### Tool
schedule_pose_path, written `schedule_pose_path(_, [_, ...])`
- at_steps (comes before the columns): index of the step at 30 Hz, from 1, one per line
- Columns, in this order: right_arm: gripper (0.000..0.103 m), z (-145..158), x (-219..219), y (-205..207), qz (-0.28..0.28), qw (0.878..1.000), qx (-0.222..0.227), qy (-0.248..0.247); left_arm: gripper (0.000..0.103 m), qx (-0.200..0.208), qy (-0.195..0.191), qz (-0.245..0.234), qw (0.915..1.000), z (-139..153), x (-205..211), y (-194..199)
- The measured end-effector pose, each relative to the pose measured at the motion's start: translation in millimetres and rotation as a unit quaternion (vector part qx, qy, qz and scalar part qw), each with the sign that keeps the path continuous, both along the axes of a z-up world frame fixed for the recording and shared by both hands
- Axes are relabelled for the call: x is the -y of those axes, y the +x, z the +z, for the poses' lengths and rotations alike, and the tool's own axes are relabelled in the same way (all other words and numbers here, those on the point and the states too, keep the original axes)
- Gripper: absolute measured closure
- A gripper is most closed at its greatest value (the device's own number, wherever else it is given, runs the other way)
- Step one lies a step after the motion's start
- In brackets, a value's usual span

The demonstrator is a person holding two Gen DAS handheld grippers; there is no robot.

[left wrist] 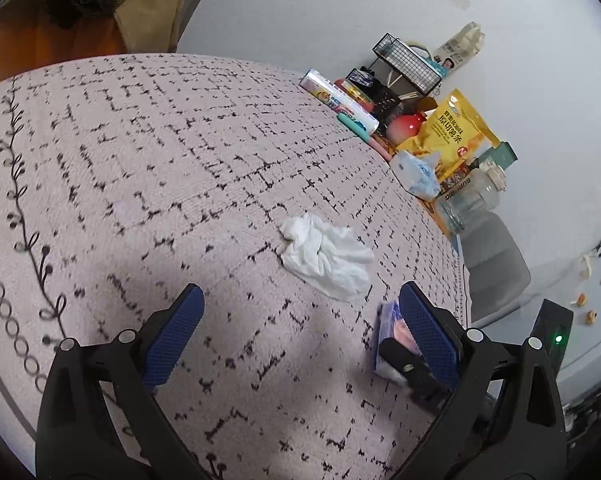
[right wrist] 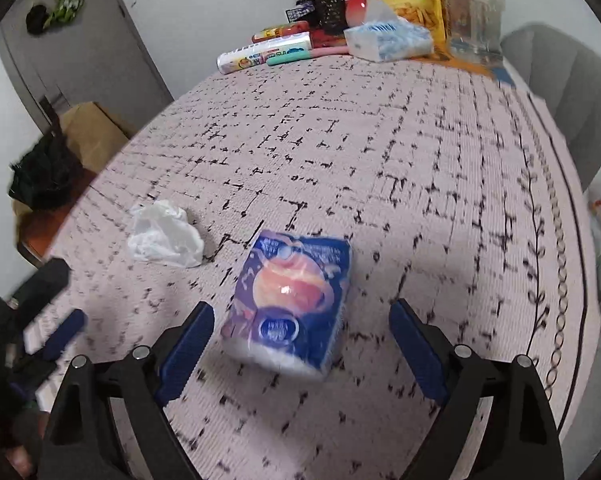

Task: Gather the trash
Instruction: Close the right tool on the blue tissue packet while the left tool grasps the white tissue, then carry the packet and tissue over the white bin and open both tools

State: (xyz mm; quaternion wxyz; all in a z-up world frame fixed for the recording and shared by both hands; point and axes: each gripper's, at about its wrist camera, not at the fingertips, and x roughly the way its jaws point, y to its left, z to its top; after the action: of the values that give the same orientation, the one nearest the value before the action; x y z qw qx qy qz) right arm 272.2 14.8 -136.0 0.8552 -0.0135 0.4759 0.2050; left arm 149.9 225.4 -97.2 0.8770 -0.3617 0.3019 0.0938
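Observation:
A crumpled white tissue (left wrist: 326, 257) lies on the patterned tablecloth, ahead of my left gripper (left wrist: 300, 300), which is open and empty. The tissue also shows in the right wrist view (right wrist: 166, 234), far left. A blue and pink tissue pack (right wrist: 290, 300) lies flat just ahead of my right gripper (right wrist: 302, 314), between its open fingers, not touched. In the left wrist view the pack (left wrist: 392, 336) sits behind my left gripper's right finger, with the other gripper's finger (left wrist: 412, 372) beside it.
Along the far table edge stand a yellow snack bag (left wrist: 454, 128), a tissue box (right wrist: 388, 38), a wire rack (left wrist: 410, 62), a glass jar (left wrist: 466, 204) and rolled packets (right wrist: 264, 54). A grey chair (right wrist: 560, 92) is beyond the table. A cardboard box (right wrist: 90, 132) is at left.

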Motion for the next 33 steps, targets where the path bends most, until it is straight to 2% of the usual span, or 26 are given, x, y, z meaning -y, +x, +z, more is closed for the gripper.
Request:
schedule_pose_path(2, [0.026,-1,-6,0,-0.004,0.999,0.02,-0.03,0.006,-0.002,0.002,-0.004,1.0,1,1,9])
schedule_pose_path(4, [0.044,1,-4,1,-0.012,0.999,0.028,-0.04,0.006,-0.008,0.01,-0.011,0.9999,1,5,19])
schedule_pose_path(7, [0.059,4,12,10,-0.014,1.0,0.018,-0.015,0.006,-0.026,0.025,-0.025,0.999,-1,17,39])
schedule_pose_path(10, [0.069,7,25,11,-0.019,1.0,0.016,-0.002,0.006,-0.038,0.037,-0.036,0.9979,-2,30,52])
schedule_pose_path(17, [0.072,6,55,9,-0.036,0.999,0.006,0.017,0.008,-0.075,0.067,-0.049,0.9937,-7,53,79])
schedule_pose_path(19, [0.074,7,63,7,-0.039,0.999,0.006,0.022,0.018,-0.085,0.066,-0.054,0.9927,-11,57,83])
schedule_pose_path(20, [0.075,7,66,6,-0.041,0.999,0.005,0.024,0.031,-0.089,0.082,-0.051,0.9913,-10,60,83])
schedule_pose_path(21, [0.076,8,69,5,-0.043,0.999,0.005,0.026,0.038,-0.099,0.086,-0.053,0.9899,-11,63,85])
schedule_pose_path(22, [0.076,9,73,3,-0.045,0.998,0.003,0.031,0.055,-0.105,0.094,-0.048,0.9889,-10,64,84])
schedule_pose_path(23, [0.076,10,76,3,-0.048,0.998,0.003,0.034,0.08,-0.11,0.089,-0.05,0.9887,-12,64,84])
schedule_pose_path(24, [0.076,12,79,1,-0.05,0.998,0.003,0.038,0.087,-0.117,0.083,-0.049,0.9885,-14,62,83])
schedule_pose_path(25, [0.076,15,82,-1,-0.053,0.998,0.006,0.042,0.099,-0.12,0.074,-0.049,0.9889,-15,61,81])
schedule_pose_path(27, [0.077,21,88,-5,-0.054,0.997,0.01,0.051,0.099,-0.109,0.061,-0.055,0.9907,-12,64,75])
schedule_pose_path(29, [0.077,28,97,-10,-0.058,0.996,0.017,0.059,0.099,-0.099,0.076,-0.053,0.9908,-4,72,66])
schedule_pose_path(33, [0.077,38,115,-17,-0.066,0.995,0.022,0.078,0.099,-0.074,0.076,-0.056,0.9928,12,85,47])
